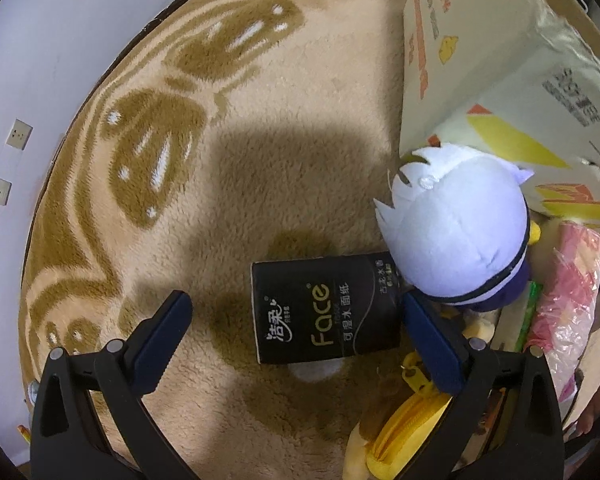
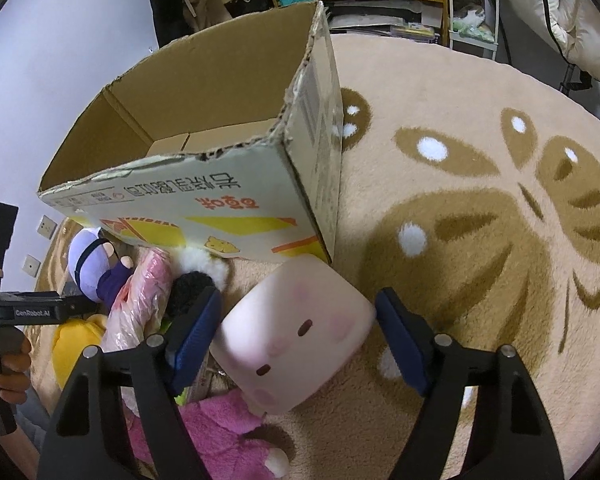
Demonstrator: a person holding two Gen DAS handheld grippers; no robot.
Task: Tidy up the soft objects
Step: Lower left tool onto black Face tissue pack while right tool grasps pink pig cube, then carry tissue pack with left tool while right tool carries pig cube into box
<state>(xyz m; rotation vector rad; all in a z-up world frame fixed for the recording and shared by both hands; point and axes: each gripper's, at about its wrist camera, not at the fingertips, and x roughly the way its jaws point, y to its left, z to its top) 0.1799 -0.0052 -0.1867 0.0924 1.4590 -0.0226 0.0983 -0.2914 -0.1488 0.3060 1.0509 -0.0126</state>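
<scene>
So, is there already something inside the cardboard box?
No, in the right wrist view the cardboard box stands open and only its bare brown walls and floor show.

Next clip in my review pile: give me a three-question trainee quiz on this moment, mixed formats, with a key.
1. True or false: the cardboard box already holds soft toys.
2. Multiple choice: what lies between the open jaws of the left gripper? A) the black tissue pack B) a yellow pouch C) a pink bag
3. Fill in: the right gripper straddles the pale pink ____ plush, its jaws not yet closed on it.

Key: 1 false, as the visible interior shows only bare cardboard; 2 A; 3 cube.
</scene>
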